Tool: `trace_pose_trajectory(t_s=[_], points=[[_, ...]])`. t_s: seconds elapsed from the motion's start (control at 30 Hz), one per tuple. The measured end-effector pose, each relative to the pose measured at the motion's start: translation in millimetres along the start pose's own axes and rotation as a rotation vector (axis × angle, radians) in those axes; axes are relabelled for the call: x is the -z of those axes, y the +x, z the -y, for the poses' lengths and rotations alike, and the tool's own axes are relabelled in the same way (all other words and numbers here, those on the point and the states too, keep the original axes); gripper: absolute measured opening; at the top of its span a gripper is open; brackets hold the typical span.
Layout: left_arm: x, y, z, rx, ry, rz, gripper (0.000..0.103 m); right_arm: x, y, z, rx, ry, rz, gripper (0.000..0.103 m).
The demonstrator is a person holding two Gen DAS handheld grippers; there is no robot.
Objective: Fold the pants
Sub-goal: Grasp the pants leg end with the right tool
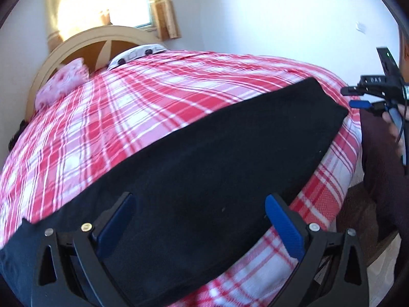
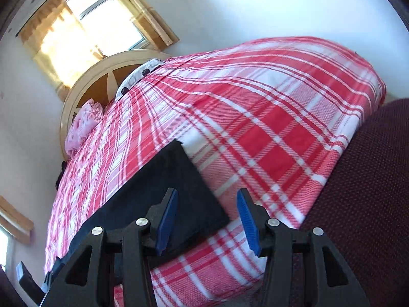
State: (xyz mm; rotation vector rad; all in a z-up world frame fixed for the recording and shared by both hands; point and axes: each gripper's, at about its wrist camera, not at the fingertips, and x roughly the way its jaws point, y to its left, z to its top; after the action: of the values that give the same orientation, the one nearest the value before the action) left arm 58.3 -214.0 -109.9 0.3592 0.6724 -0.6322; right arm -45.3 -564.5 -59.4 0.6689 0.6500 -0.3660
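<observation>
The pants (image 1: 204, 158) lie flat on the bed (image 1: 143, 107) as one long dark strip, seemingly already doubled leg over leg, near the bed's near edge. The long axis runs from under the left hand-held gripper (image 1: 199, 220) toward the right hand-held gripper (image 2: 207, 217); one squared-off end (image 2: 184, 176) lies just ahead of the right one's left finger. Which end is waist and which is cuff cannot be told.

The left gripper's jaws stand wide, above the cloth, nothing pinched. The right gripper's jaws are partly open and empty, straddling the strip's near corner.

The next fold is judged to be end over end. For that, each corner of one end would best be pinched through all layers, lifted only just clear, and carried along the long axis, so the edges stay aligned and the plaid cover is not dragged up.
</observation>
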Motion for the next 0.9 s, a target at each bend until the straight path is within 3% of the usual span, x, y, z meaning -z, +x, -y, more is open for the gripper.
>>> trace_pose_trajectory(t_s=[0.13, 0.2, 0.33, 0.43, 0.5, 0.6, 0.7, 0.77, 0.83, 0.9], points=[[3.2, 23.0, 2.5, 0.003, -0.027, -0.044, 0.103, -1.0, 13.4, 6.7, -0.021, 0.018, -0.037, 0.050], [6.2, 23.0, -3.6, 0.031, -0.074, -0.031, 0.103, 0.1, 22.4, 6.7, -0.021, 0.007, -0.068, 0.050], [2.4, 23.4, -2.0, 0.033, -0.075, -0.036, 0.103, 1.3, 30.3, 15.3, -0.007, 0.036, -0.097, 0.050], [5.2, 21.8, 0.3, 0.039, -0.084, -0.035, 0.103, 2.5, 33.3, 12.2, -0.056, 0.026, -0.117, 0.049], [5.6, 21.6, 0.6, 0.041, -0.087, -0.037, 0.103, 5.1, 36.9, 6.5, -0.115, 0.025, -0.148, 0.043], [4.6, 23.7, -1.8, 0.042, -0.088, -0.041, 0.103, 7.5, 38.3, 2.3, -0.077, -0.015, -0.139, 0.029], [5.7, 23.4, -3.2, 0.049, -0.093, -0.042, 0.103, 4.8, 39.4, 21.4, -0.152, 0.085, -0.150, 0.023], [6.1, 23.9, -3.5, 0.050, -0.097, -0.042, 0.103, 5.8, 40.9, 25.2, -0.170, 0.094, -0.154, 0.023], [5.6, 23.5, -3.7, 0.051, -0.099, -0.046, 0.103, 6.6, 39.8, 21.9, -0.175, 0.081, -0.146, 0.013], [5.4, 22.2, -5.3, 0.055, -0.104, -0.052, 0.103, 6.2, 36.3, 16.4, -0.233, 0.078, -0.132, 0.012]])
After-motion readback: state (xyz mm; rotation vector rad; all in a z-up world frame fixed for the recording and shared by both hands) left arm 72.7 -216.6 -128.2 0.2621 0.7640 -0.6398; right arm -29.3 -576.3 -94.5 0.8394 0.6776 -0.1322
